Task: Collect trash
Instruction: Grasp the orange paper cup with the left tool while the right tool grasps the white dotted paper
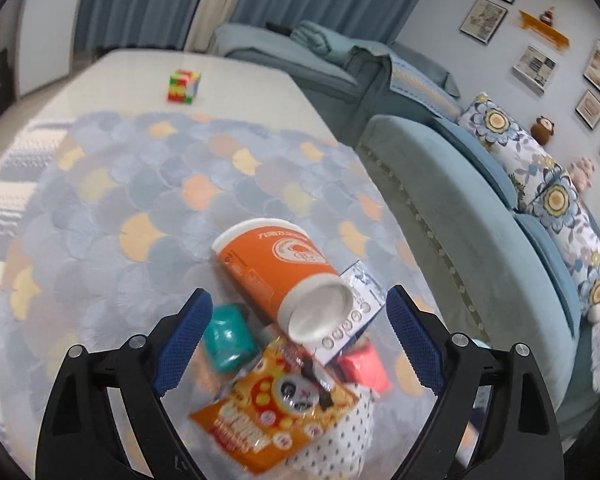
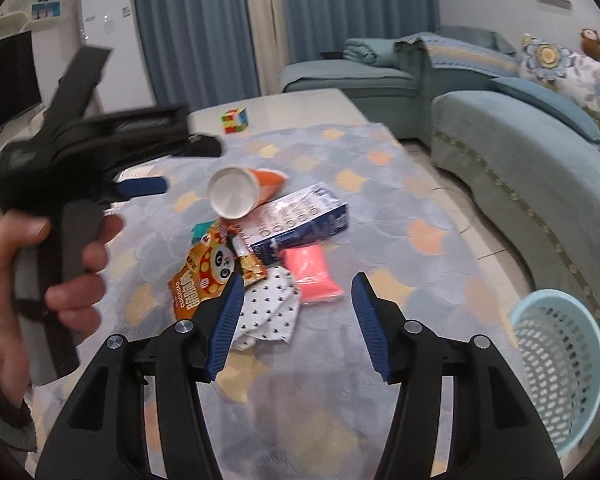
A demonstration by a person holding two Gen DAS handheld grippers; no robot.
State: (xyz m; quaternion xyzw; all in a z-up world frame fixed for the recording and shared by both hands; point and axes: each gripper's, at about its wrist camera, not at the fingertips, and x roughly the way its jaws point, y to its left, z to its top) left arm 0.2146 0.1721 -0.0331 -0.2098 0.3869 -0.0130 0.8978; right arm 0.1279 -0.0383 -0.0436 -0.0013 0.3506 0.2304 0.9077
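Note:
A pile of trash lies on a patterned rug: an orange paper cup (image 1: 276, 272) (image 2: 240, 192) on its side, a blue-white carton (image 1: 356, 320) (image 2: 300, 224), an orange panda snack bag (image 1: 276, 408) (image 2: 208, 272), a pink packet (image 1: 364, 364) (image 2: 312, 272), a teal packet (image 1: 228, 336) and a dotted white wrapper (image 2: 268, 308). My left gripper (image 1: 298, 300) is open just above the pile, its jaws either side of the cup's base; it also shows in the right wrist view (image 2: 148, 186), held by a hand. My right gripper (image 2: 298, 286) is open and empty, near the pink packet and wrapper.
A light blue perforated waste basket (image 2: 560, 368) stands on the rug at the right, beside a blue sofa (image 2: 520, 168) (image 1: 480, 232). A colourful cube (image 1: 184, 86) (image 2: 235, 120) sits on the pale low table beyond the rug.

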